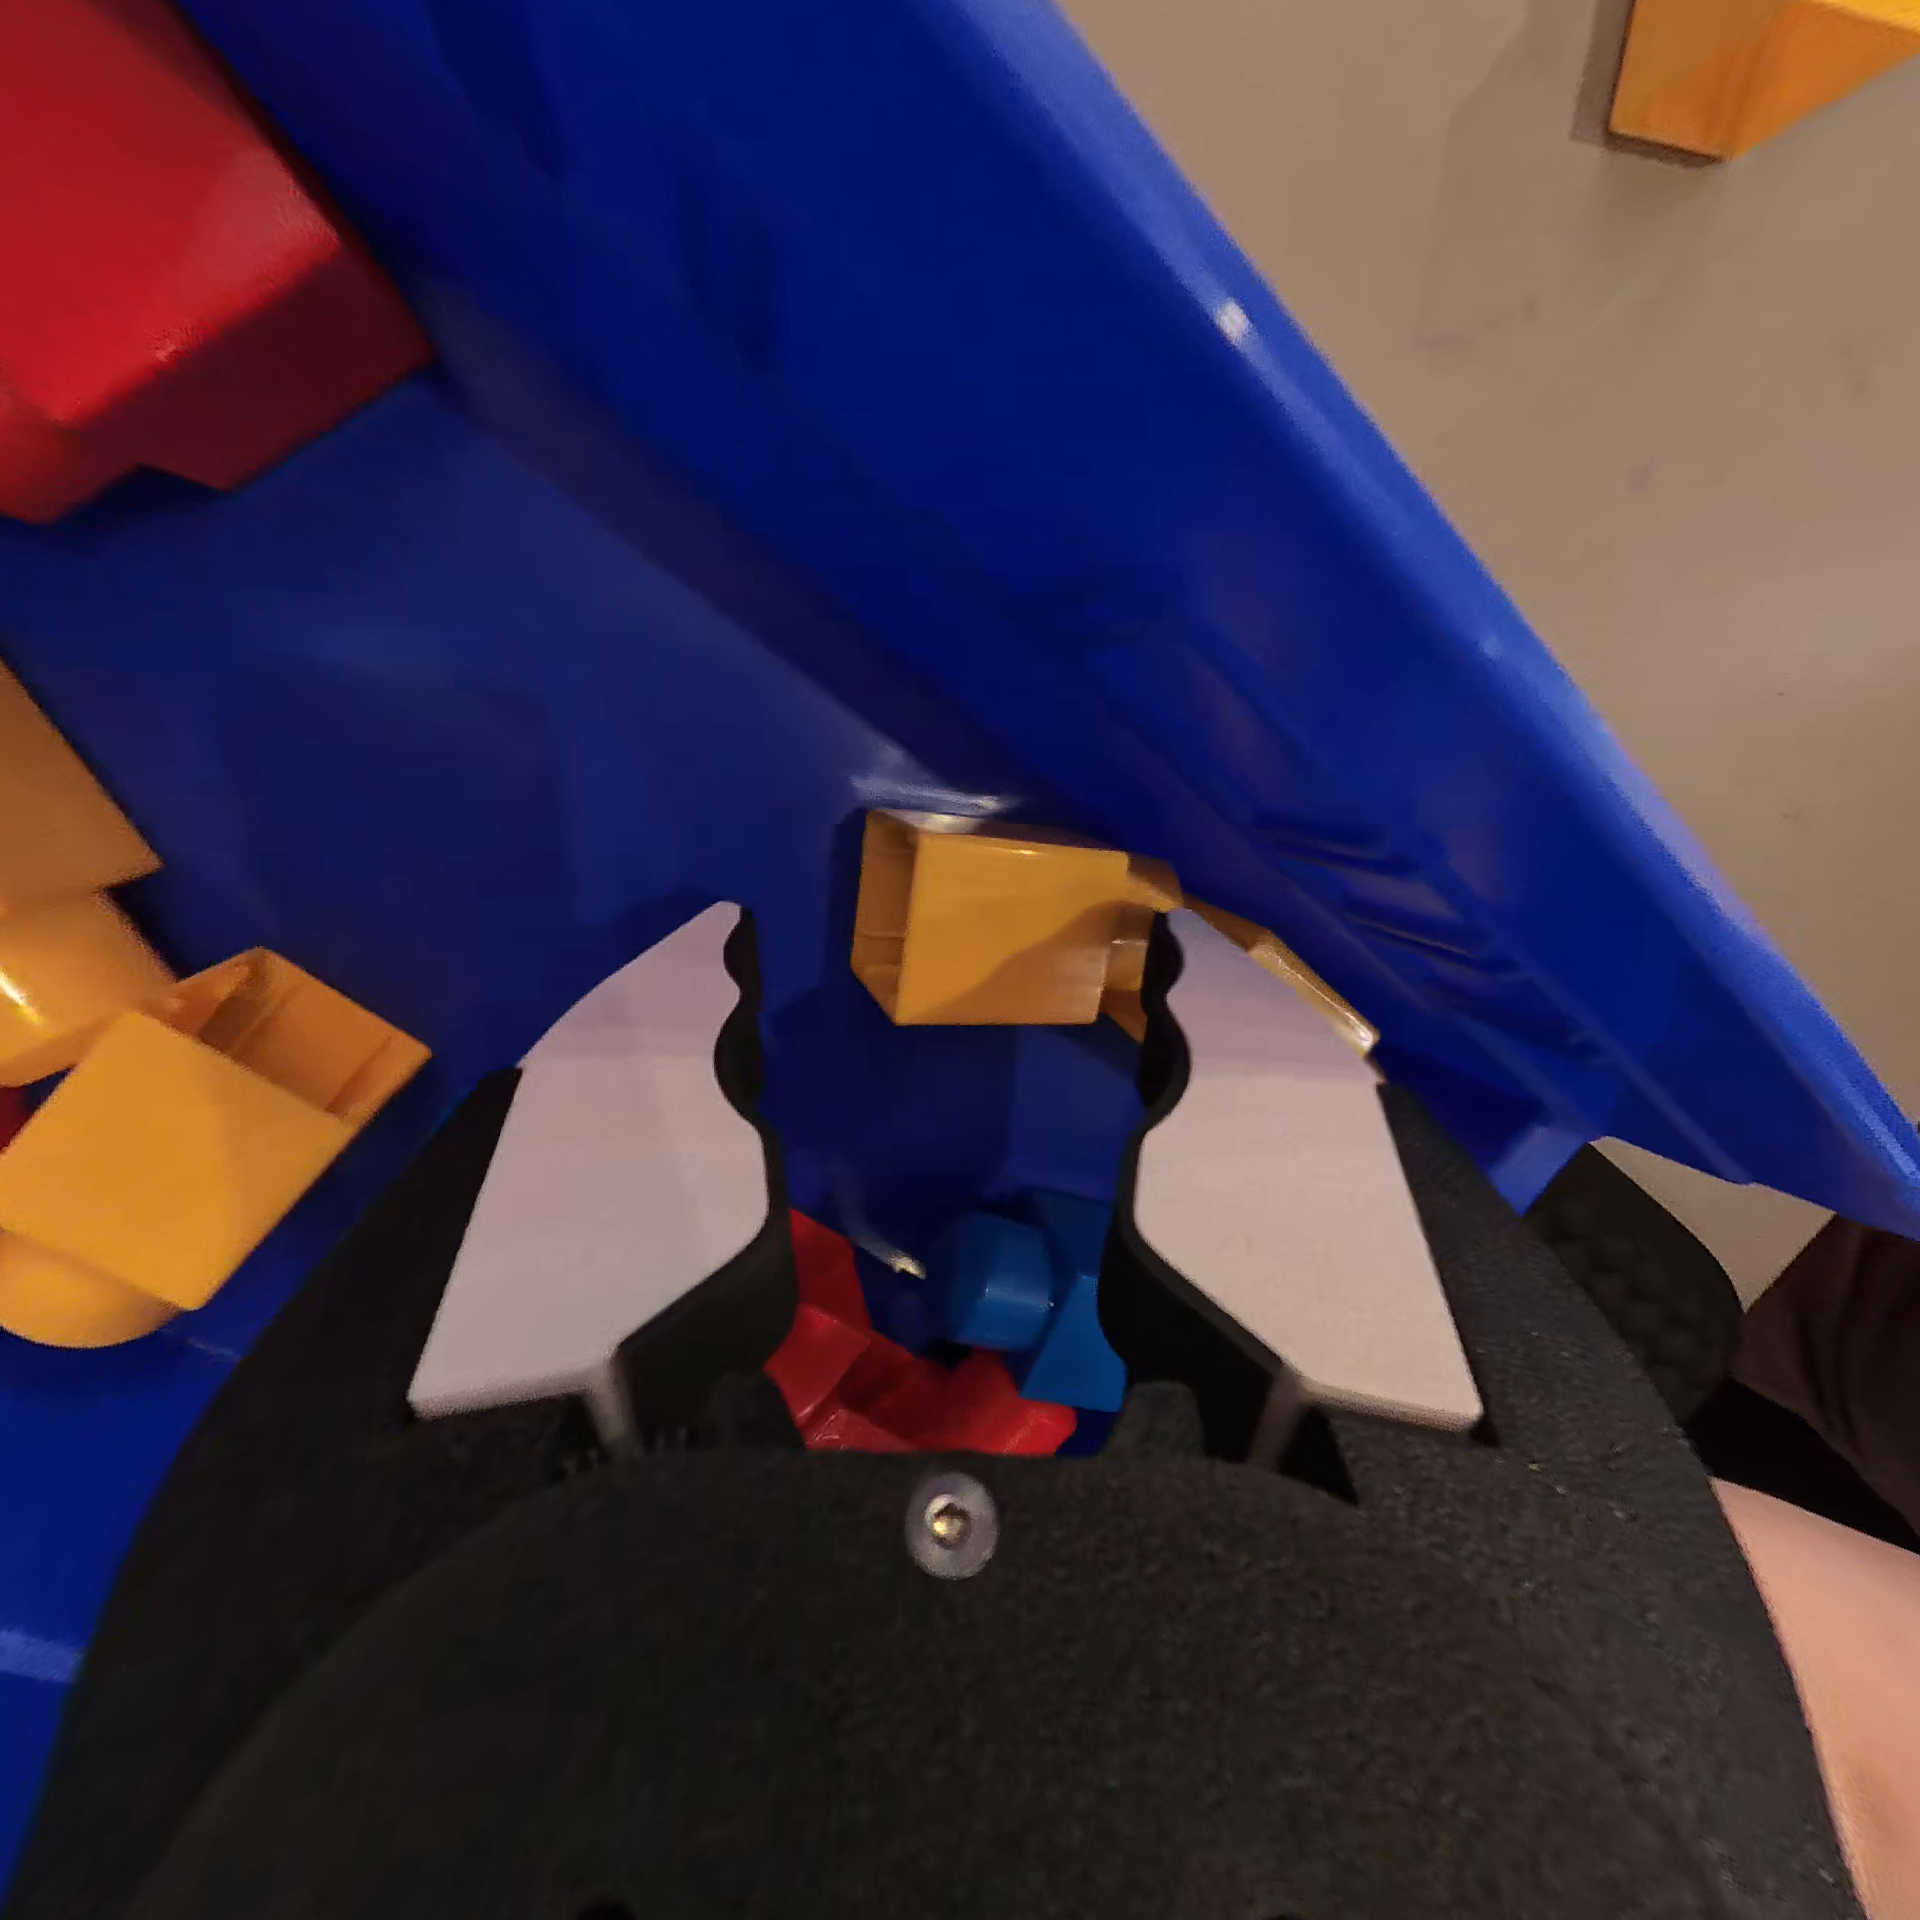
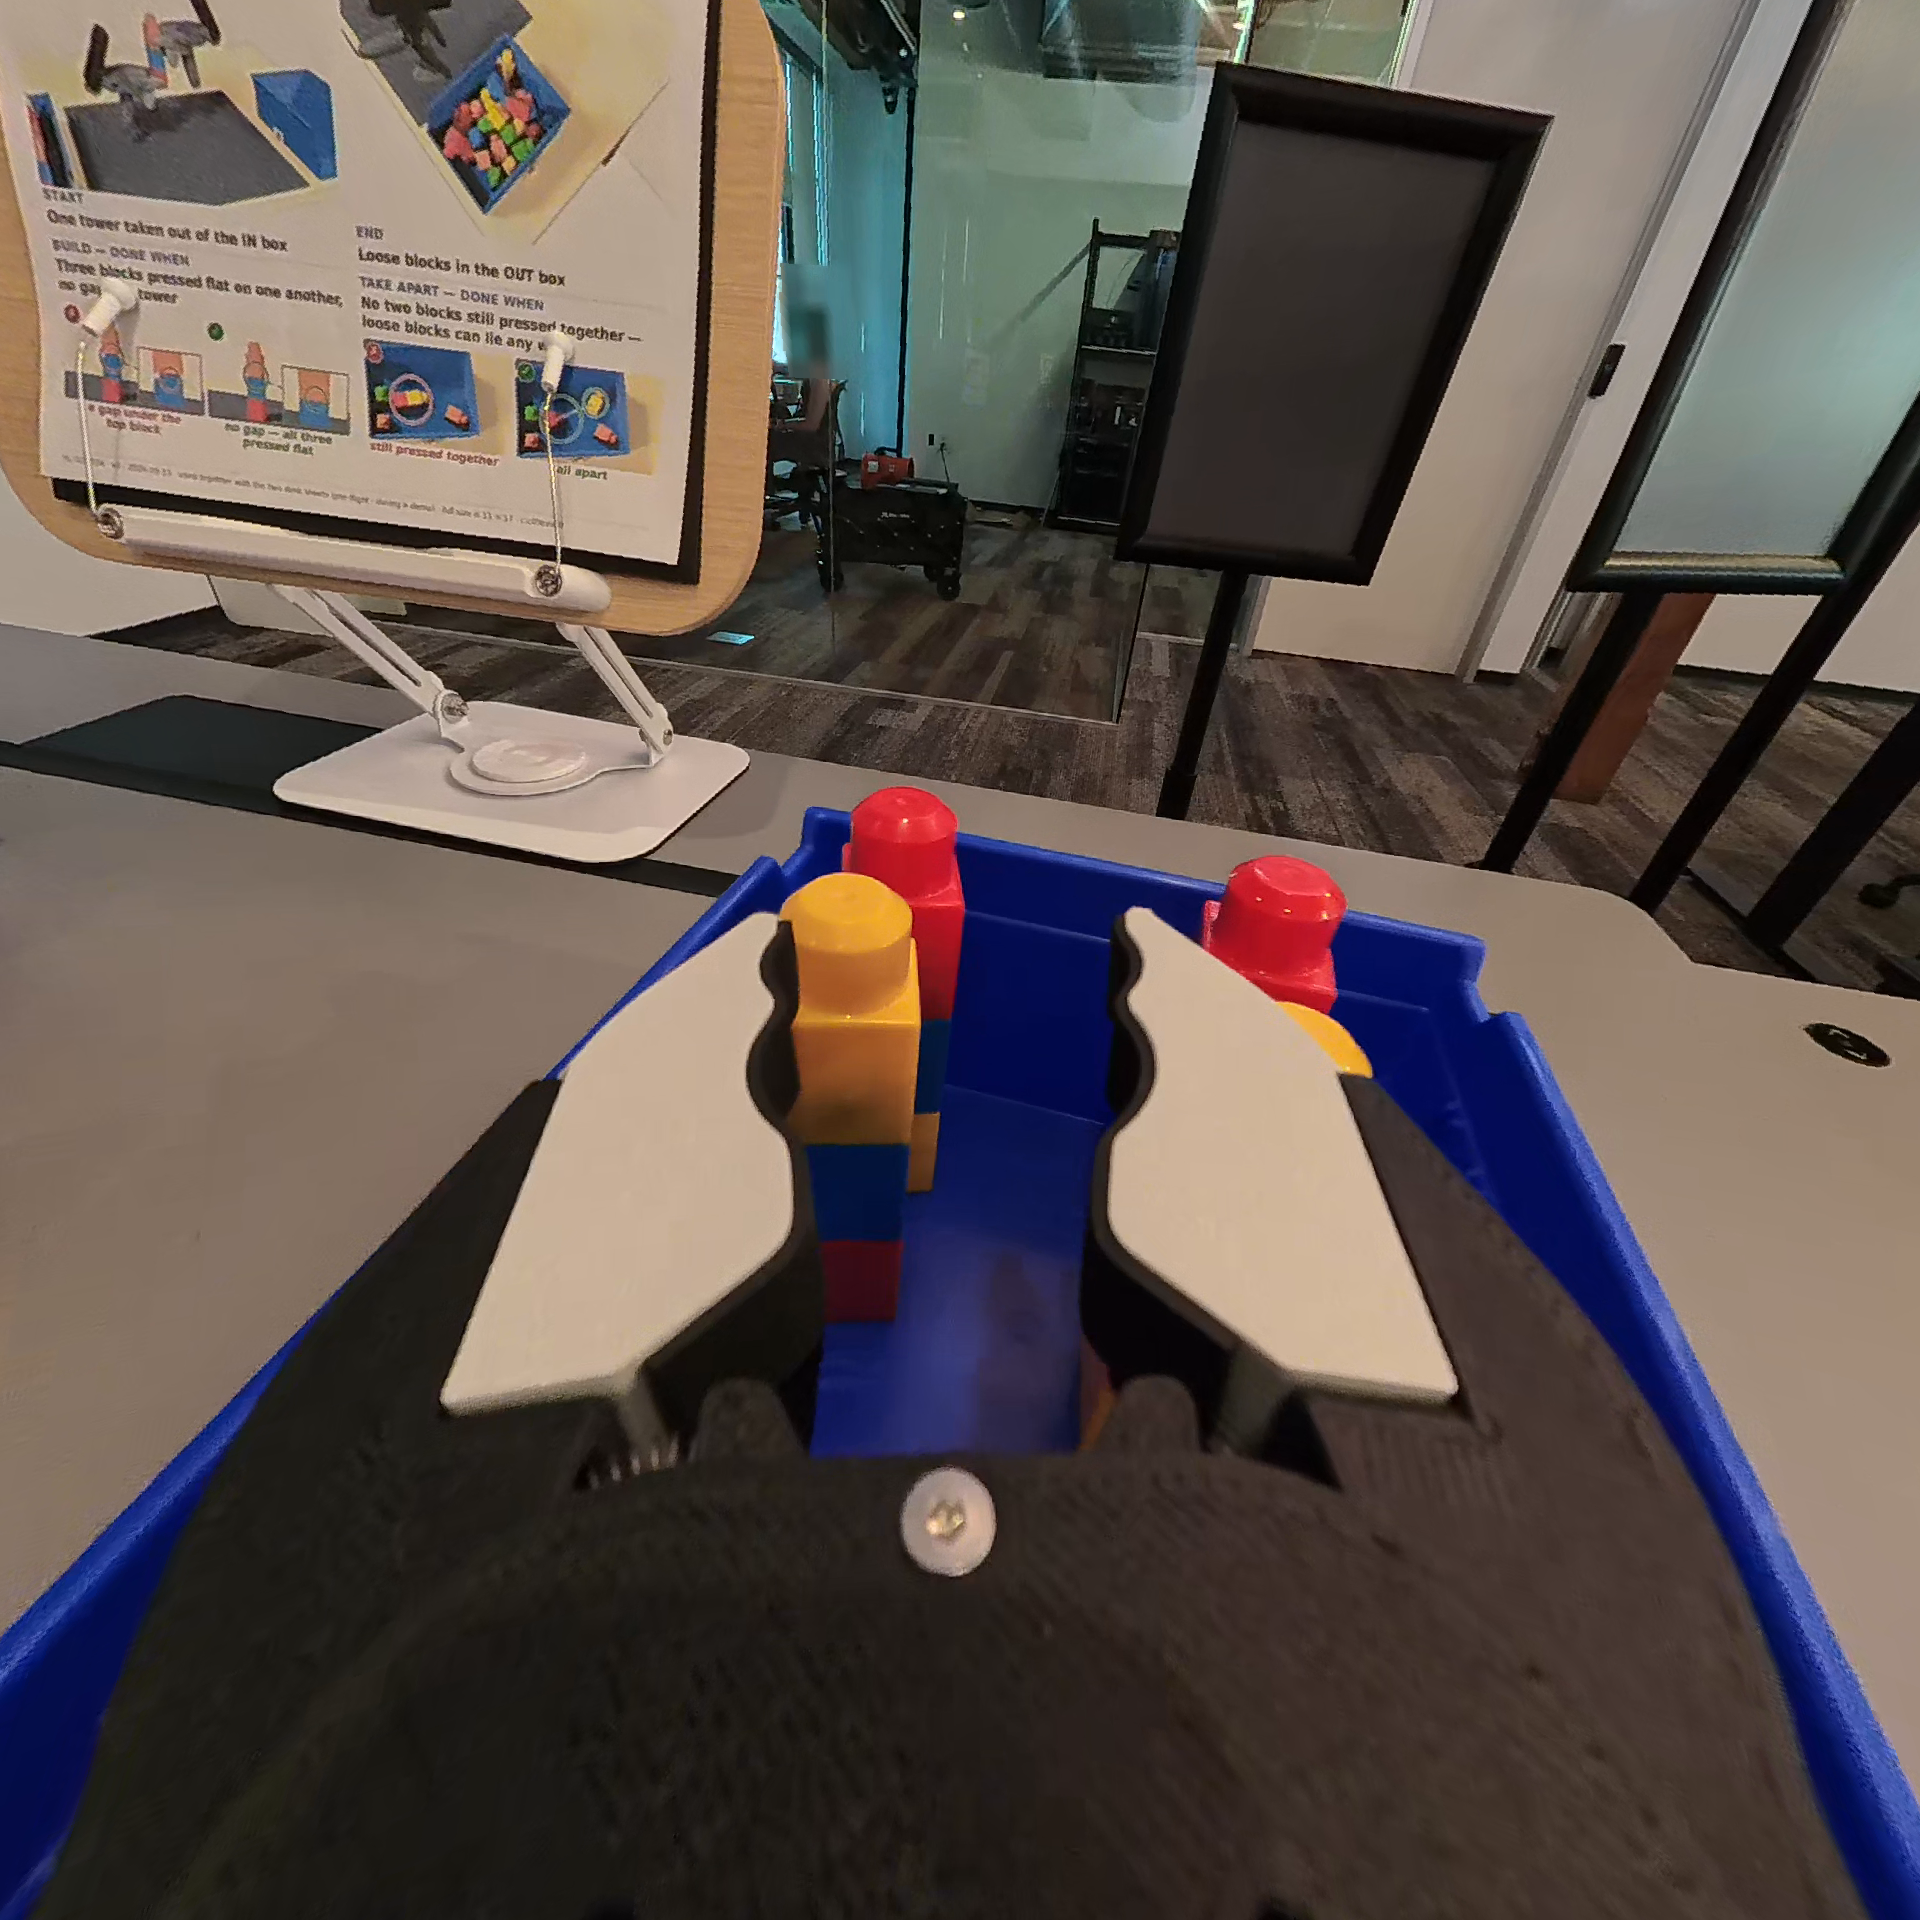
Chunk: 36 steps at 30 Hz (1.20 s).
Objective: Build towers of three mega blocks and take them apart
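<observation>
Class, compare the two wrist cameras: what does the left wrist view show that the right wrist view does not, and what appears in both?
Only the left view: loose yellow blocks, a red block and small jumbled pieces in a blue bin, with the open left gripper holding nothing.

Only the right view: upright three-block towers, a grey table, an instruction sheet on a stand, and the open right gripper.

Both: blue bins and coloured blocks.

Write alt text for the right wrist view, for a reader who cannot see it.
The right gripper hangs open over a blue bin on a grey table, beside a three-block tower, yellow over blue over red. More red-topped towers stand at the bin's far wall; an instruction sheet on a white stand sits behind.
</observation>
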Motion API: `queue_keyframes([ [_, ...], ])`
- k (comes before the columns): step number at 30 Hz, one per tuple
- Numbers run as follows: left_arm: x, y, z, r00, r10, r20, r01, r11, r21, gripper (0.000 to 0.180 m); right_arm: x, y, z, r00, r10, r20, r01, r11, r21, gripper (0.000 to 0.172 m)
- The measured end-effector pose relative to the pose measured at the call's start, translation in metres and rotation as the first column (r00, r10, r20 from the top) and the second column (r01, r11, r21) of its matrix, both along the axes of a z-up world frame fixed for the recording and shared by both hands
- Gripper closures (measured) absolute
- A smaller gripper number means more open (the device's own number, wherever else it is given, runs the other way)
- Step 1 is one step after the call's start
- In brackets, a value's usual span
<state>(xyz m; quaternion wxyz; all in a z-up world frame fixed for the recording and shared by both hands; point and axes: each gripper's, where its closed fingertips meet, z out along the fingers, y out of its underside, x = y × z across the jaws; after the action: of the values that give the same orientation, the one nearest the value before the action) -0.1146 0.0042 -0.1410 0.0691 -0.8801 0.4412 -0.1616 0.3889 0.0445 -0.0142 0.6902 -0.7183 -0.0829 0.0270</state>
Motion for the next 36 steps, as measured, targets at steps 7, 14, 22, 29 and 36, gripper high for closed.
queue_keyframes([
  [7,-0.001,0.006,0.005,0.999,0.031,0.044,-0.031,0.999,0.013,0.136,0.0,0.0,-0.001,1.0,0.002,-0.005,-0.002,1.0,-0.003,0.114],
  [14,-0.004,0.013,0.009,0.997,0.067,0.039,-0.068,0.997,0.046,0.143,-0.002,0.001,-0.003,1.0,0.007,0.003,-0.007,1.0,-0.01,0.113],
  [22,-0.006,0.015,0.017,0.995,0.08,0.056,-0.084,0.994,0.072,0.143,-0.003,0.002,-0.003,1.0,0.012,0.004,-0.012,1.0,-0.012,0.114],
  [29,-0.019,0.021,0.062,0.988,0.139,0.068,-0.152,0.96,0.235,0.144,-0.003,0.002,-0.003,1.0,0.012,0.002,-0.012,1.0,-0.012,0.114],
  [36,0.009,0.016,0.15,0.922,0.294,0.25,-0.374,0.842,0.388,0.176,-0.005,0.002,-0.004,1.0,0.016,0.011,-0.016,1.0,-0.017,0.114],
])
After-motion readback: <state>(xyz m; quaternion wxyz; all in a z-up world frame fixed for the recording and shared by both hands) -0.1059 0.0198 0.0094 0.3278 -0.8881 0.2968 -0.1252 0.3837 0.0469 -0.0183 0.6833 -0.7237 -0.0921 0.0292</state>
